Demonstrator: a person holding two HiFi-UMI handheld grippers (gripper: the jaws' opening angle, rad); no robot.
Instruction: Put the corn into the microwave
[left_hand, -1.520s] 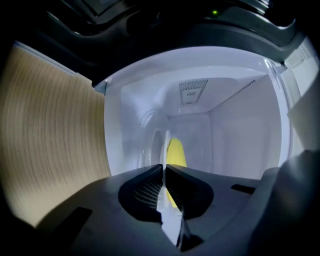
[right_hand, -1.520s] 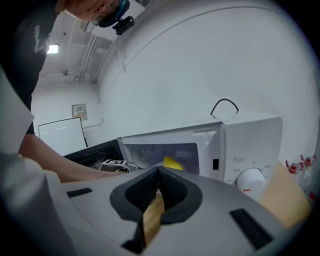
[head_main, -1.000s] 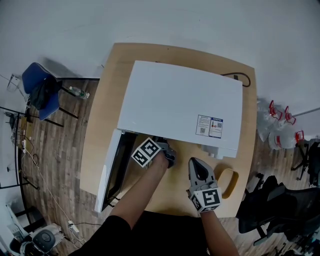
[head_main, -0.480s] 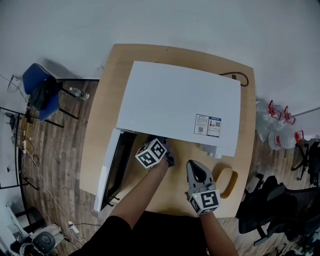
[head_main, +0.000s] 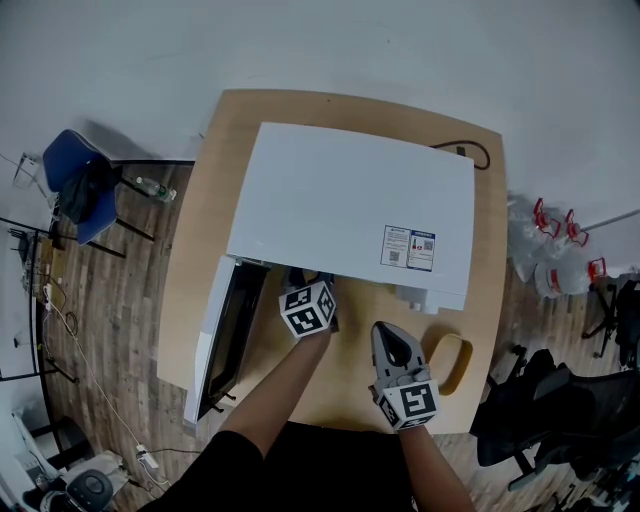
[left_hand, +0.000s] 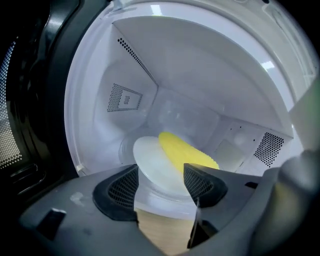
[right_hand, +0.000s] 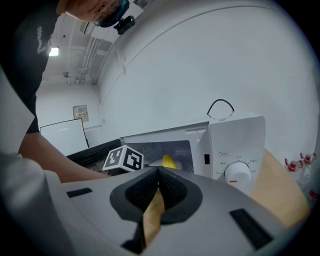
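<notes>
The yellow corn (left_hand: 187, 152) lies on a white plate (left_hand: 152, 165) inside the white microwave (head_main: 350, 200). My left gripper (left_hand: 160, 185) sits at the mouth of the cavity. Its jaws are opening, and the pads stand apart just short of the plate's near rim without pressing on it. In the head view the left gripper (head_main: 305, 290) reaches under the microwave's front edge. My right gripper (head_main: 392, 345) hovers over the table in front of the control panel, shut with nothing in it. From the right gripper (right_hand: 159, 175) view the corn (right_hand: 169, 161) shows through the doorway.
The microwave door (head_main: 215, 335) hangs open to the left, past the wooden table's (head_main: 220, 180) edge. A tan oval dish (head_main: 450, 362) lies at the front right corner. A black cable (head_main: 475, 152) runs behind the microwave. A blue chair (head_main: 80, 185) and red-capped bottles (head_main: 560, 250) stand on the floor.
The left gripper has rolled, so its marker cube shows a different face and sits slightly further right. The right gripper has barely shifted.
</notes>
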